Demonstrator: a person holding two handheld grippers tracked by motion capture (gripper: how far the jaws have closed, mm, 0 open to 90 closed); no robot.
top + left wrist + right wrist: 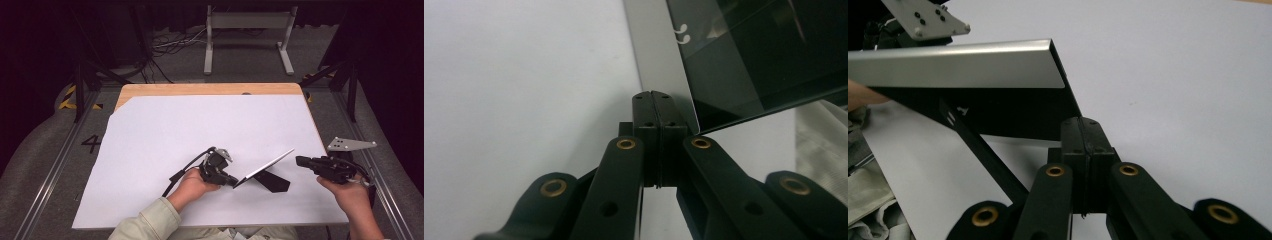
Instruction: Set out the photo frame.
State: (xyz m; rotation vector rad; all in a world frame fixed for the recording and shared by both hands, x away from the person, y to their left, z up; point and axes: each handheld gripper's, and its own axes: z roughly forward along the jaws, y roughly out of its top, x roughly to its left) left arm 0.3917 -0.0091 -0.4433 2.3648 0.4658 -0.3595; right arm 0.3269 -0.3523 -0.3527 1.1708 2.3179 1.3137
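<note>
A thin flat panel (263,169) with a silver rim and a dark glass face stands tilted on a black prop leg (274,181) near the front of the white table. My left gripper (234,181) is shut with nothing between its jaws, its tips at the panel's lower left corner. In the left gripper view the closed tips (655,107) sit against the panel's (754,60) silver edge; I cannot tell if they touch. My right gripper (298,160) is also shut and empty, just right of the panel's raised corner. Its tips (1082,131) lie beside the panel (958,67) and leg (983,150).
A white sheet (200,130) covers the wooden table (210,89), whose far edge shows bare. Beyond it stand a white metal frame (247,22) and cables on the floor. Metal rails (50,170) run along both sides. A pale sleeve (150,222) enters at the front.
</note>
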